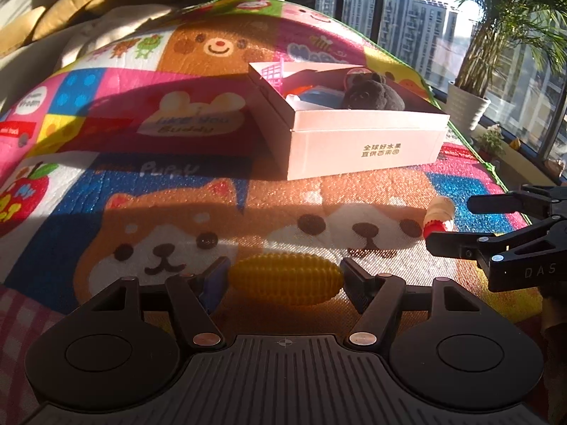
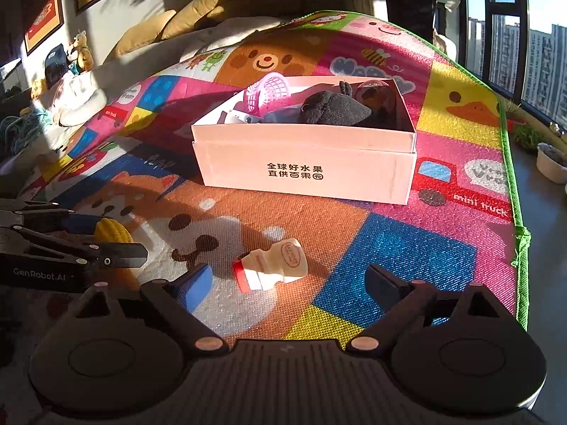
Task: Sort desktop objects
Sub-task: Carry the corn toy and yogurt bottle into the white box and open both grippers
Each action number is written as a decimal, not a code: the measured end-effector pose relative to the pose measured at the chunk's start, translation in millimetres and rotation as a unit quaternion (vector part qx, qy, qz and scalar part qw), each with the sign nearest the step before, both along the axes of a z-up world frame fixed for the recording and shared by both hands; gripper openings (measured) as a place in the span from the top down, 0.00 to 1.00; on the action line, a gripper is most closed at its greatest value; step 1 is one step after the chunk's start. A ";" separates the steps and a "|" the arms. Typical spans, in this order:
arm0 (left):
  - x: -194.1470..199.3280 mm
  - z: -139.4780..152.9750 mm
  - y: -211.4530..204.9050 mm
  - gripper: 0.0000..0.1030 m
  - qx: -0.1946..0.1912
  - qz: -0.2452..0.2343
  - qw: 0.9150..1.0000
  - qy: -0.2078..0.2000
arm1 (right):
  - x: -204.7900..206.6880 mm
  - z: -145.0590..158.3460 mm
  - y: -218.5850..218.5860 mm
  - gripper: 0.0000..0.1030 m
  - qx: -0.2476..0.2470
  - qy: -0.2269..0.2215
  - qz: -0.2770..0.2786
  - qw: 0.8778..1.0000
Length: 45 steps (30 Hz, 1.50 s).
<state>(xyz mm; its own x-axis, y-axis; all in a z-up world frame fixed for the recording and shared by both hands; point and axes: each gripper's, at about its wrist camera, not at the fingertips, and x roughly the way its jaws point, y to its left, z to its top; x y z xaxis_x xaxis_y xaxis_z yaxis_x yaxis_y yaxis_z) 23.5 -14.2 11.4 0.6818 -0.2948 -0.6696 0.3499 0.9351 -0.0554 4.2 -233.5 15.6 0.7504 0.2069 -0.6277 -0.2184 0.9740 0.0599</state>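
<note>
A yellow toy corn cob lies on the play mat, and my left gripper has its fingers against both of its ends, shut on it. The corn also shows in the right wrist view. A small cream bottle with a red cap lies on its side on the mat, between the wide-open fingers of my right gripper, untouched. It also shows in the left wrist view. A white cardboard box beyond holds a dark plush toy and a pink basket.
The colourful cartoon play mat covers the surface; its green edge drops off to the right. Yellow cushions and soft toys lie at the back left. A potted plant and windows stand to the right.
</note>
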 end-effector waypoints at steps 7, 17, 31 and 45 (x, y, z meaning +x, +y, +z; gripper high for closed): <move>-16.2 1.8 11.8 0.29 -0.008 0.011 1.000 0.001 | 7.6 5.1 17.2 0.55 -0.054 0.016 0.042 0.998; -19.8 25.5 -3.2 0.29 -0.001 -0.022 0.999 -0.033 | -15.1 59.3 -0.2 0.55 -0.040 0.011 0.049 0.998; 105.8 122.6 -90.5 0.20 0.009 -0.055 0.978 -0.200 | 102.9 192.9 -56.1 0.53 0.056 -0.115 -0.021 0.992; 119.9 47.1 -36.8 0.04 0.015 0.025 0.998 -0.053 | 174.2 68.4 -109.3 0.24 0.116 0.042 -0.130 0.984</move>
